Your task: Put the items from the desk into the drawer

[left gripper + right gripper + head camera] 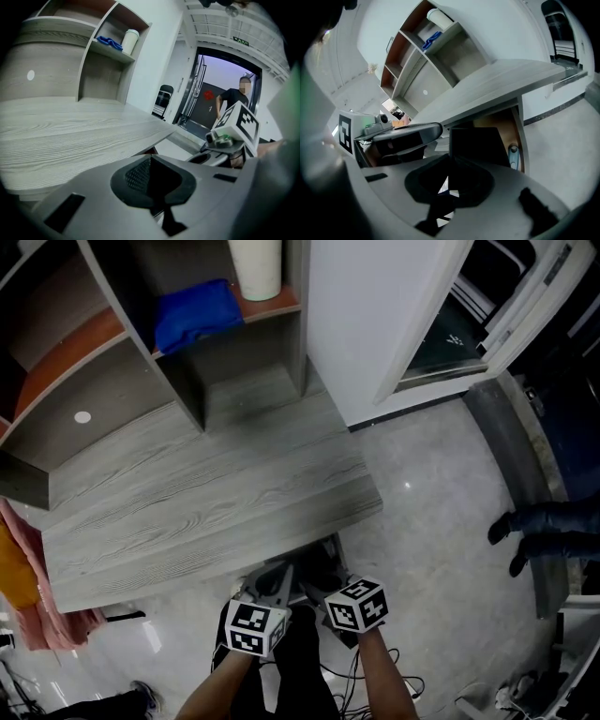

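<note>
Nearest the head camera, at 6 o'clock, both forearms hold their tools low, just below the front edge of the bench. Left hand-held gripper: jaws together, pads meeting, nothing between them. Right hand-held gripper: jaws likewise closed and empty, with only a sliver of light beneath them. The two tools sit just beside each other. Bench top: bare, with no loose item on it in any view. Shelf unit, at 11 o'clock: carries a blue cloth and a white cylinder. Drawer: the right gripper view shows a brown wooden cavity under the bench top, judged to be the drawer standing open, with a dark block in it. A small blue-grey object lies at its right side; whether that is a stowed item or a fitting cannot be told. Assessment: a bare top fits either items already stowed below, or a bench whose goods sit only on the shelf. The pictures do not settle which. Hazards: the bench edge overhangs both tools, so a straight lift risks striking it. The close spacing invites a clash between the tools. An open drawer at knee level could be knocked. A bystander's shoes at 3 o'clock mark a collision risk on that side.
</note>
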Demonstrator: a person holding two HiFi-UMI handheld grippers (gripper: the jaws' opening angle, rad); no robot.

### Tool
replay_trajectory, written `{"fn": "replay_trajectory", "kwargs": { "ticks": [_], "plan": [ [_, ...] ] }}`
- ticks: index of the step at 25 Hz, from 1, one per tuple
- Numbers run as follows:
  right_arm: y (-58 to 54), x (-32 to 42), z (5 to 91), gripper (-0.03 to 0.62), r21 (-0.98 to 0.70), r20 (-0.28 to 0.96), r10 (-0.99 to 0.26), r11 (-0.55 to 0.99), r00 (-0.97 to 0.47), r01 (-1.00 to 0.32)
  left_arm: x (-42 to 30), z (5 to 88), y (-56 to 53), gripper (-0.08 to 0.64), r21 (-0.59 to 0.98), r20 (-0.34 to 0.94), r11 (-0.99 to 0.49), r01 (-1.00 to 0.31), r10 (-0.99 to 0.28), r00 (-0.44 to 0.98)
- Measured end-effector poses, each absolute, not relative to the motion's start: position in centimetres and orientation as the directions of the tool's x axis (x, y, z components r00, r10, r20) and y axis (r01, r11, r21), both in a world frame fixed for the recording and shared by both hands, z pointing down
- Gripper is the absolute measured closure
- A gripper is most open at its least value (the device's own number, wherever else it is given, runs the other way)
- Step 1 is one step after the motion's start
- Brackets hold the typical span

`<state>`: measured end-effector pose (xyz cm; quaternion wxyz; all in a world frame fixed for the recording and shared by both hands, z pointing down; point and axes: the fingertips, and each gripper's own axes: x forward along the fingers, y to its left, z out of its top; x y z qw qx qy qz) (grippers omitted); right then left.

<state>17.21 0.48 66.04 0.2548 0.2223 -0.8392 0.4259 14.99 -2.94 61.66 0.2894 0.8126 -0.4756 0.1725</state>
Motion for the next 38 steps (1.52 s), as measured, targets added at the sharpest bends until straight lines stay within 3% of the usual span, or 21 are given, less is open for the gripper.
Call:
{"fn": "replay_trajectory", "kwargs": {
  "ticks": [6,13,25,38],
  "plan": [
    [0.3,18.3,66.9,0.549,-0.616,0.599,-0.154,0.538,-0.786,-0.575,15.3,62.7,-3.1,0.551,0.31,0.569,-0.369,-0.876,-0.667,0.482],
    [-1.3,21.1,68.9,0.466,-0.49,0.695,-0.232,0.541,-0.681,-0.684,16.2,63.2,-3.2,0.551,0.317,0.573,-0.373,-0.872,-0.657,0.489],
    [-3.9,24.6,70.7,0.38,-0.416,0.725,-0.369,0.438,-0.581,-0.797,17.4,63.8,-3.7,0.551,0.322,0.576,-0.386,-0.865,-0.645,0.502],
    [-4.5,24.7,69.2,0.382,-0.371,0.739,-0.382,0.457,-0.555,-0.808,18.3,62.1,-4.7,0.551,0.322,0.561,-0.415,-0.851,-0.64,0.524]
  ]
}}
